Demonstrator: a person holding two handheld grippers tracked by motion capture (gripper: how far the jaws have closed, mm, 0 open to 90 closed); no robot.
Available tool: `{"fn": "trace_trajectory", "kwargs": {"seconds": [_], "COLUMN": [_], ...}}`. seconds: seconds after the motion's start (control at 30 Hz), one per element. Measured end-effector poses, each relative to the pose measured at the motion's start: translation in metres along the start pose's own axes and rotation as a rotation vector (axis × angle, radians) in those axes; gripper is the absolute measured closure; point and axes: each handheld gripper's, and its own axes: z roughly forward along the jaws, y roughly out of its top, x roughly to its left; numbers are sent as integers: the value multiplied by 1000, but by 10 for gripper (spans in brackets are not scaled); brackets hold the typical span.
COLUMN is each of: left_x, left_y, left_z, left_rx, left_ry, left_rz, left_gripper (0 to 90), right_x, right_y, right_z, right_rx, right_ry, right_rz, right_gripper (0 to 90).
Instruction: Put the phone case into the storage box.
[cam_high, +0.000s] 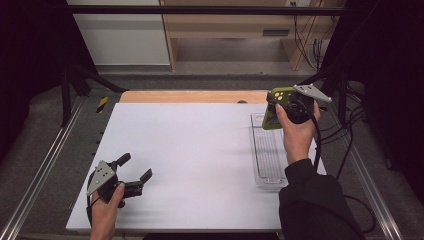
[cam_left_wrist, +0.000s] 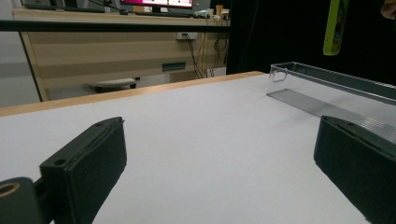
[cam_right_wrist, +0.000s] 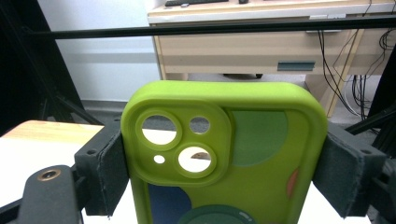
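A lime-green phone case (cam_high: 272, 120) with camera cut-outs and coloured circles hangs in the air over the far end of a clear plastic tray (cam_high: 267, 160) at the table's right side. My right gripper (cam_high: 278, 106) is shut on the phone case; in the right gripper view both pads press its long edges (cam_right_wrist: 233, 154). My left gripper (cam_high: 136, 166) rests low at the table's front left, jaws wide open with nothing between them (cam_left_wrist: 219, 172). From the left gripper view the tray (cam_left_wrist: 327, 79) lies far right, with the phone case (cam_left_wrist: 335, 25) above it.
The white tabletop (cam_high: 190, 150) has a wooden strip (cam_high: 195, 96) along its far edge. Metal rails (cam_high: 45, 165) run down both sides, and black frame legs and cables (cam_high: 350, 120) stand by the right edge. A desk and cabinet stand behind.
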Motion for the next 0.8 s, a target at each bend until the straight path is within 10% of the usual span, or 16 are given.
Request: {"fn": "trace_trajectory", "kwargs": {"seconds": [0.8], "left_x": [-1], "left_y": [0], "left_z": [0], "left_rx": [-5], "left_ry": [-6], "left_rz": [2], "left_gripper": [21], "right_x": [3], "right_y": [-12], "right_z": [10], "right_rx": [24], "right_ry": [10], "right_rz": [-12], "right_gripper": [165]}}
